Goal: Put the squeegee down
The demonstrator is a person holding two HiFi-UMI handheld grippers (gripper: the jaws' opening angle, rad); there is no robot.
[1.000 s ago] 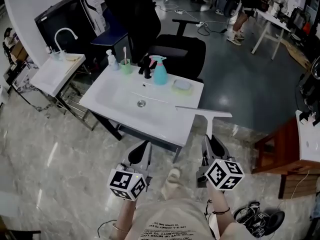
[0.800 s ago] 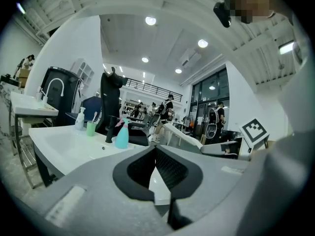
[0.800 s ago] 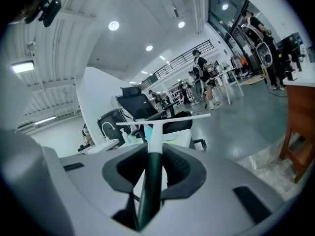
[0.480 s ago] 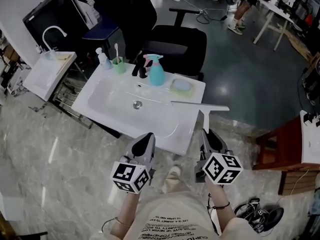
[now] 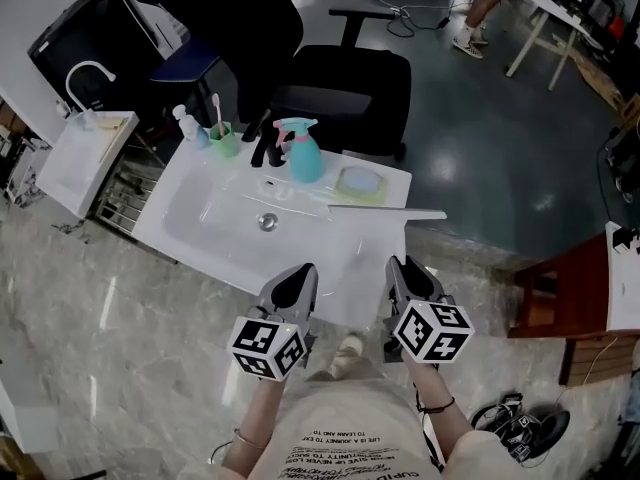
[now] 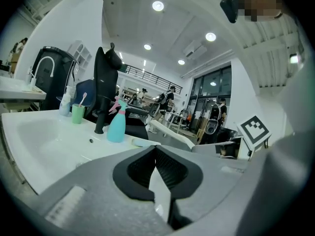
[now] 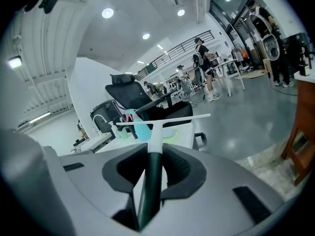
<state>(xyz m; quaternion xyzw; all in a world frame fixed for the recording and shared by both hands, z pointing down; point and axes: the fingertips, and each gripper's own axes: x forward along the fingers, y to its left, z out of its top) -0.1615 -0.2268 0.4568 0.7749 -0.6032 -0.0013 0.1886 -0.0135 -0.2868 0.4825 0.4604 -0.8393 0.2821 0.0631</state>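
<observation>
Two tongs | right tongs (image 5: 400, 264): clamped on dark handle of white T-shaped squeegee (image 5: 385, 211), blade over right edge of white sink bench (image 5: 190, 238) | left tongs (image 5: 304, 270): pressed together, nothing between

White squeegee (image 5: 390, 211); teal spray bottle (image 5: 304, 158); white sink (image 5: 200, 223).

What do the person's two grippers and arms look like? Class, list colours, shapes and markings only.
The left gripper and right gripper both have pale grey fingers lined with black ribbed pads. Each carries a white cube printed with black square markers. The person wears a beige T-shirt with dark print, and a thin band on each wrist.
</observation>
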